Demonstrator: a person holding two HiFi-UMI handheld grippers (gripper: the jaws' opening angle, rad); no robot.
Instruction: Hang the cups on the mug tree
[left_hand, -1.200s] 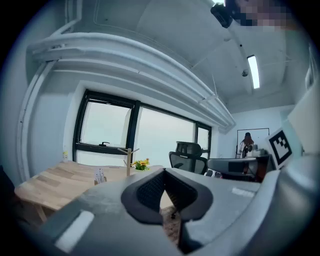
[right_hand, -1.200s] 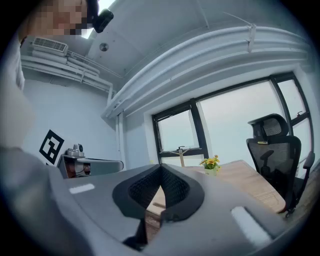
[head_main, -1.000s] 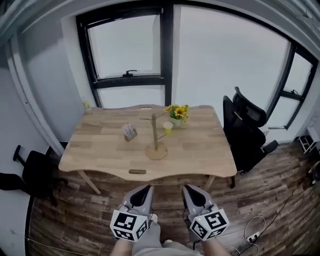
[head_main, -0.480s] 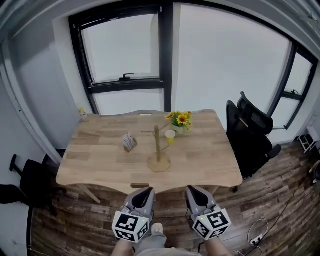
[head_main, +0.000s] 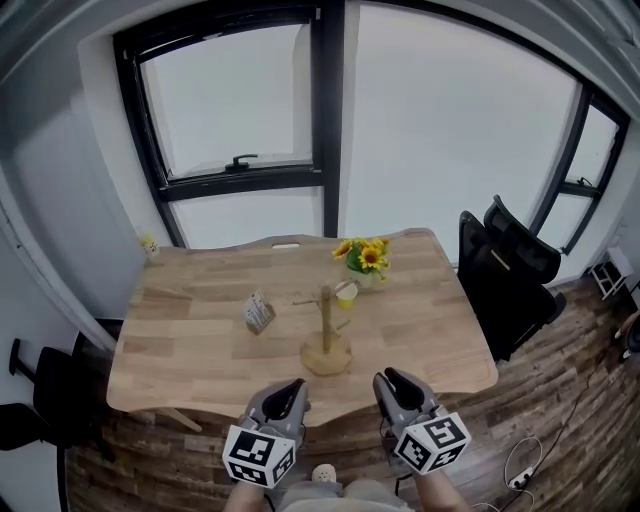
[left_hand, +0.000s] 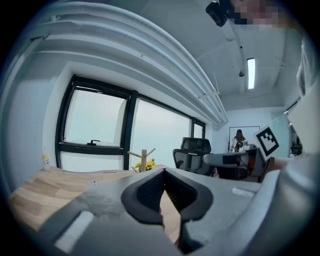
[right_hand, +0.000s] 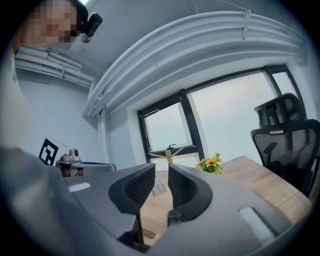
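**Head view:** A wooden mug tree (head_main: 326, 335) stood on a wooden table (head_main: 180, 330). A small yellow cup (head_main: 346, 292) was just beside the tree's upper right branch. It was too small to tell whether it hung there or stood behind the tree. Sunflowers (head_main: 362, 255) sat just beyond the tree, and a small card stand (head_main: 258, 312) was to its left. Both grippers were well short of the tree, the left gripper (head_main: 288, 386) towards its left and the right gripper (head_main: 390, 378) towards its right.

**Left gripper view:** The fingertips met, with nothing between them. The tree was far ahead.

**Right gripper view:** The jaws had just been opening and stood apart. Only the table and the distant tree showed through the gap.

The cup was probably light, stiff and smooth. The best place to grip it looked like the wall opposite the handle, which would leave the handle free for a branch.
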